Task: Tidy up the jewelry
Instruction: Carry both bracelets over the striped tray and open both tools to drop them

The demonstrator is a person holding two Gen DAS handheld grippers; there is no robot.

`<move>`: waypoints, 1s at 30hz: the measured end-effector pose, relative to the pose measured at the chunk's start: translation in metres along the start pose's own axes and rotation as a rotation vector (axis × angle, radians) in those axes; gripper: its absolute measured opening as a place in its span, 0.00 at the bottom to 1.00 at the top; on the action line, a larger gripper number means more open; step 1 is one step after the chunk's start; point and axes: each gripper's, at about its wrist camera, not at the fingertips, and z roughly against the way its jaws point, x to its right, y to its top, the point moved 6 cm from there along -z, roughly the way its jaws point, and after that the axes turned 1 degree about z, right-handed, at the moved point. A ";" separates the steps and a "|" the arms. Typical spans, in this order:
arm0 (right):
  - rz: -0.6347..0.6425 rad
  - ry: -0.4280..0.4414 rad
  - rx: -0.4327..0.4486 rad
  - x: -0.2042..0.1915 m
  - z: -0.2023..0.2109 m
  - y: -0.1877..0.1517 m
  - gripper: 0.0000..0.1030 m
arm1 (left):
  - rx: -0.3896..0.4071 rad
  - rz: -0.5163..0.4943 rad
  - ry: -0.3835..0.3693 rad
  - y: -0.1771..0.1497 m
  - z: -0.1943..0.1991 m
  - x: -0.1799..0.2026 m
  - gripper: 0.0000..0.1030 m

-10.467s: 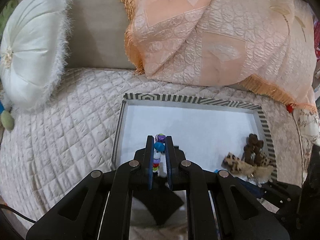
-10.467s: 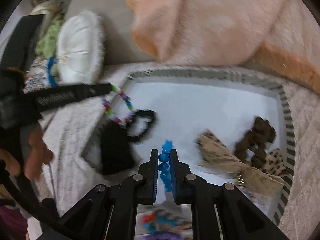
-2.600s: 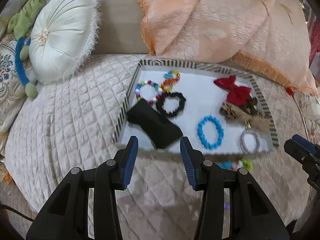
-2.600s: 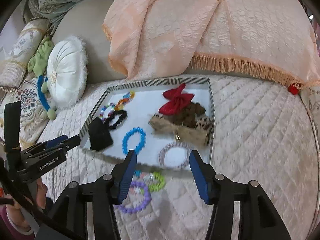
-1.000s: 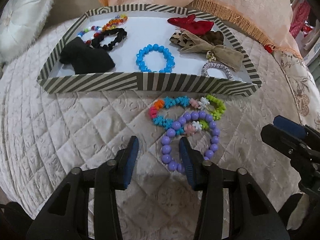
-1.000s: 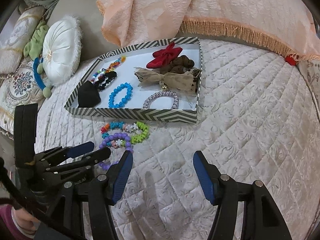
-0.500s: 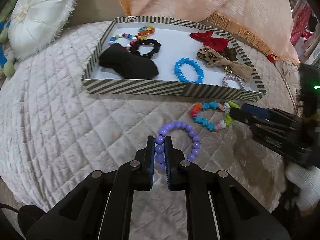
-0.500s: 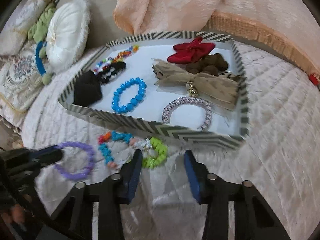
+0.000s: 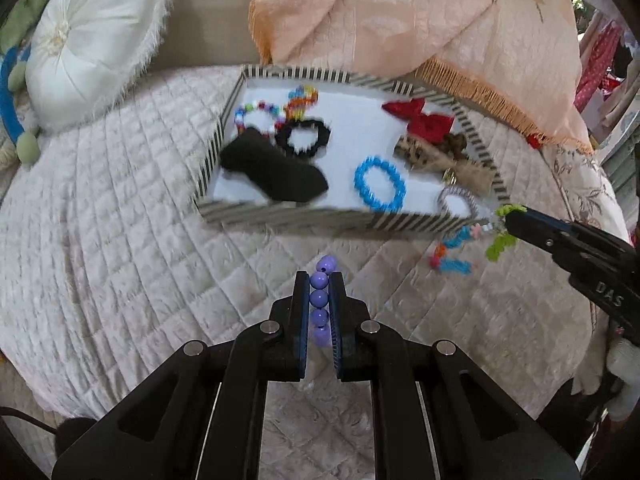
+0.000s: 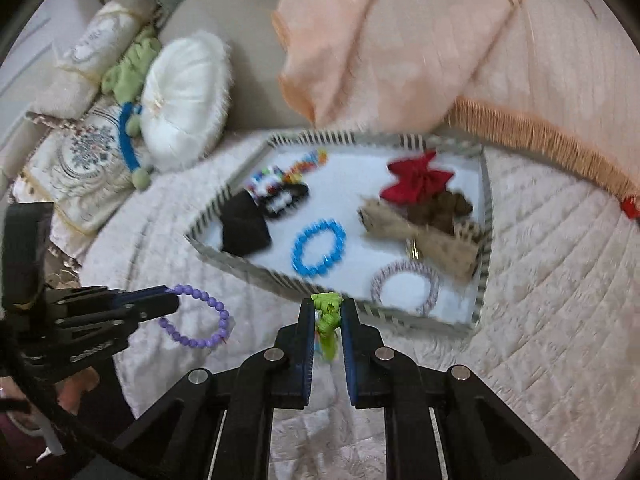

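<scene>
L gripper (image 9: 319,300) fingers pinch purple bracelet (image 10: 196,320); R gripper (image 10: 326,320), just closing, nips multicolour bracelet (image 9: 460,254), both above bed by tray (image 9: 288,218) near edge. Light, floppy, beads slippery; grip across strand.

Open quilted bedspread (image 9: 120,240) lies clear left of and before the striped tray (image 9: 288,220). Inside, bare white floor shows between the black pouch (image 9: 276,172) and blue bracelet (image 9: 378,184). Behind the tray, the peach blanket (image 9: 400,20) and white round cushion (image 9: 88,40) block passage.
</scene>
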 end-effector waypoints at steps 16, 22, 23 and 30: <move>0.060 -0.029 0.057 -0.004 0.013 0.071 0.12 | 0.089 -0.040 0.040 0.076 0.020 0.011 0.08; 0.032 -0.030 0.023 0.011 -0.019 0.095 0.12 | 0.071 -0.062 0.048 0.095 -0.005 0.024 0.08; 0.029 -0.033 0.019 0.013 -0.024 0.097 0.12 | 0.068 -0.063 0.045 0.098 -0.010 0.027 0.08; -0.014 -0.027 -0.007 0.034 -0.065 0.121 0.12 | 0.044 -0.063 0.015 0.120 -0.045 0.045 0.08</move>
